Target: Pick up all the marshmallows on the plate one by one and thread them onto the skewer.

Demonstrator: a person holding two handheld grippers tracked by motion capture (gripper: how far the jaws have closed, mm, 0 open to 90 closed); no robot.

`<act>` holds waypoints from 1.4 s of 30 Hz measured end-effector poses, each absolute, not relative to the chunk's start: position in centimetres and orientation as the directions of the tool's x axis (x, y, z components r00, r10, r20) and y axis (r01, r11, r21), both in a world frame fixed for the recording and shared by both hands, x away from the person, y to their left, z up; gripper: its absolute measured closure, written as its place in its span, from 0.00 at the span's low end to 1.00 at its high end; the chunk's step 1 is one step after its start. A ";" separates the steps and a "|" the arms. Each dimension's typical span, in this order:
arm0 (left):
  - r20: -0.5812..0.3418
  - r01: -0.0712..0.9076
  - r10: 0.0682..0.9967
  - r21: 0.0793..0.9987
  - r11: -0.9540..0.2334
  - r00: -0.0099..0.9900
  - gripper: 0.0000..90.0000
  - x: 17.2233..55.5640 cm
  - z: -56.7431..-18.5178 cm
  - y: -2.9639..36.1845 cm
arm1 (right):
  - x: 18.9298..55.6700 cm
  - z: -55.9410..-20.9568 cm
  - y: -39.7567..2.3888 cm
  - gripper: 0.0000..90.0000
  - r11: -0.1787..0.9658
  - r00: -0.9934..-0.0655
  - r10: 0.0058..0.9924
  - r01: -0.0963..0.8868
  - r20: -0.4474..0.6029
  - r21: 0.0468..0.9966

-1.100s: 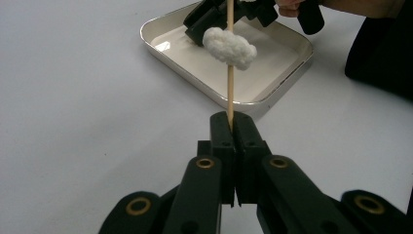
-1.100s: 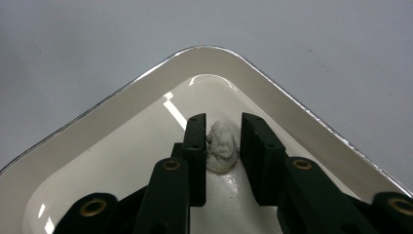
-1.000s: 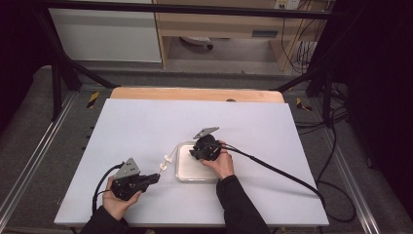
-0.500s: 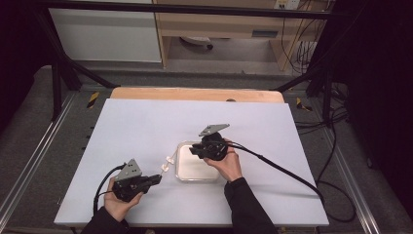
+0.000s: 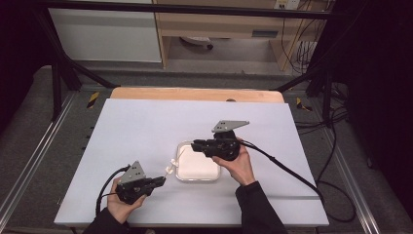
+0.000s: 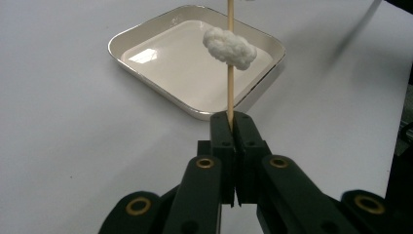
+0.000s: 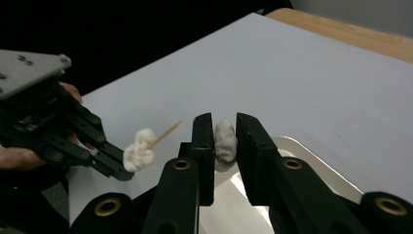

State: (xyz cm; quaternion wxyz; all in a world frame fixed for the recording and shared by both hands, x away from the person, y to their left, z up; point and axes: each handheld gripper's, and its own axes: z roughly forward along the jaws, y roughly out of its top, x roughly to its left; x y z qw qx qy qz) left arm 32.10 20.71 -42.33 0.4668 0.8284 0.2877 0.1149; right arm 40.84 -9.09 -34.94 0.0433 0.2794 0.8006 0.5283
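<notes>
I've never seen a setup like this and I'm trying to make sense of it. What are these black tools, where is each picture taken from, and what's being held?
No robot here: a person holds a hand-operated two-jaw gripper in each hand. The high view looks down on a white table. The other two pictures come from cameras riding on each gripper, looking along its black jaws.

On the table sits a shallow white dish.

The left gripper is clamped on a thin wooden skewer, with one white fluffy piece already threaded on it. The right gripper pinches a second white lump over the dish, facing the skewer's tip.
</notes>
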 end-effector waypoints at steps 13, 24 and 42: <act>-0.045 0.322 0.560 0.855 -0.406 0.827 0.99 31.7 -42.2 20.2 | 40.6 -33.6 -9.7 0.88 0.191 -0.855 0.409 0.422 0.319 0.886; -0.036 0.302 0.564 0.872 -0.386 0.825 0.99 31.5 -42.1 20.2 | 40.6 -33.8 -9.4 0.88 0.167 -0.857 0.368 0.442 0.360 0.881; -0.028 0.286 0.573 0.886 -0.366 0.819 0.99 31.2 -42.2 20.2 | 40.6 -34.5 -8.9 0.89 0.140 -0.854 0.331 0.465 0.401 0.874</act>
